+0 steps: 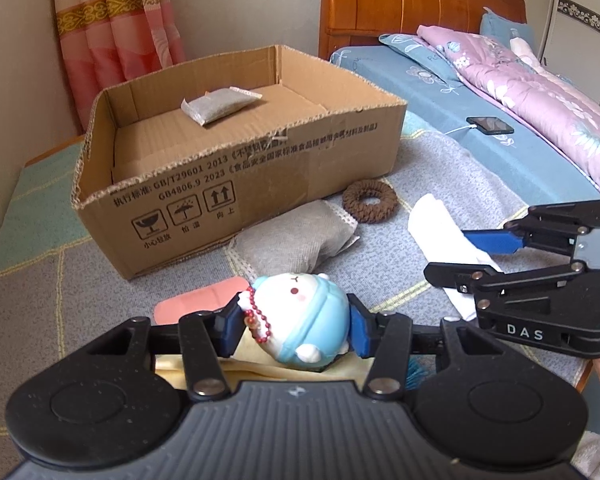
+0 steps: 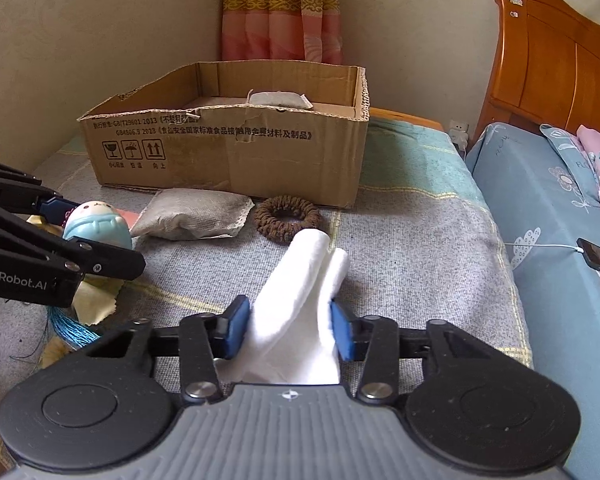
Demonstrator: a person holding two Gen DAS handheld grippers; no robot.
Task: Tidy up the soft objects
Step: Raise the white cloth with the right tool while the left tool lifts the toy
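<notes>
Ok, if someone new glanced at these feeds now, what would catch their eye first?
Probably the blue-and-white plush toy clamped in the left gripper in the foreground, and the white glove pinched by the right gripper beside it. Behind them stands the open cardboard box, with one grey pouch inside.

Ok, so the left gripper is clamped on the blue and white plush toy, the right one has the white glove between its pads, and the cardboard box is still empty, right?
Not quite: the cardboard box is not empty. The left wrist view shows a grey sachet lying inside it. The rest holds: the left gripper is clamped on the plush toy, and the right gripper has the white glove between its pads.
</notes>
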